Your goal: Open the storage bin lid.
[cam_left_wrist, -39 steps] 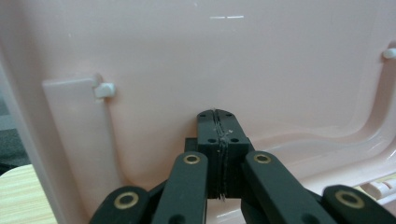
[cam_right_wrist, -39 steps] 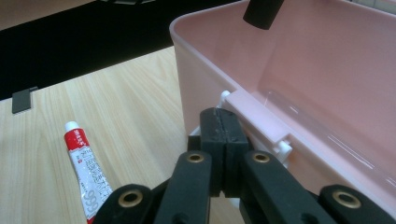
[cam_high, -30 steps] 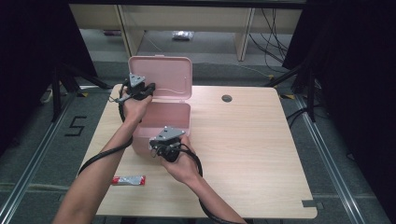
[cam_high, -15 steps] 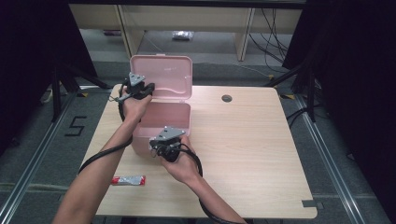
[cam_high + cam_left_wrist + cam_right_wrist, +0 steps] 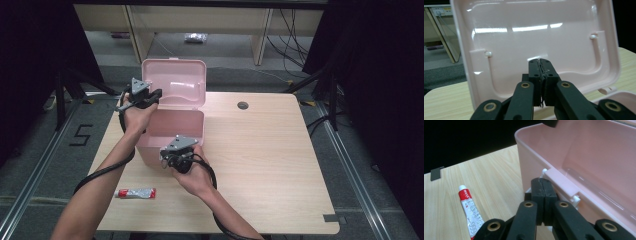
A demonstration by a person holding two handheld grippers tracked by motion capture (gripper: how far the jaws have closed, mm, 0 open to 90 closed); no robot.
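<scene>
Two claws are working at the pink box (image 5: 172, 131), which is sitting open on the surface (image 5: 270, 150). Left claw (image 5: 152, 95), jaws pressed together and empty, is hovering before the raised lid (image 5: 180, 82). Right claw (image 5: 541, 185), jaws closed and empty, is resting against the box's front latch (image 5: 560, 181). Red tube (image 5: 135, 193) is lying near the box's front-left corner.

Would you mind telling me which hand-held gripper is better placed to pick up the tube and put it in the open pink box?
Probably the right hand-held gripper: it sits at the pink box's front wall, nearer the tube lying on the table. The left hand-held gripper is up by the raised lid, farther away.
</scene>
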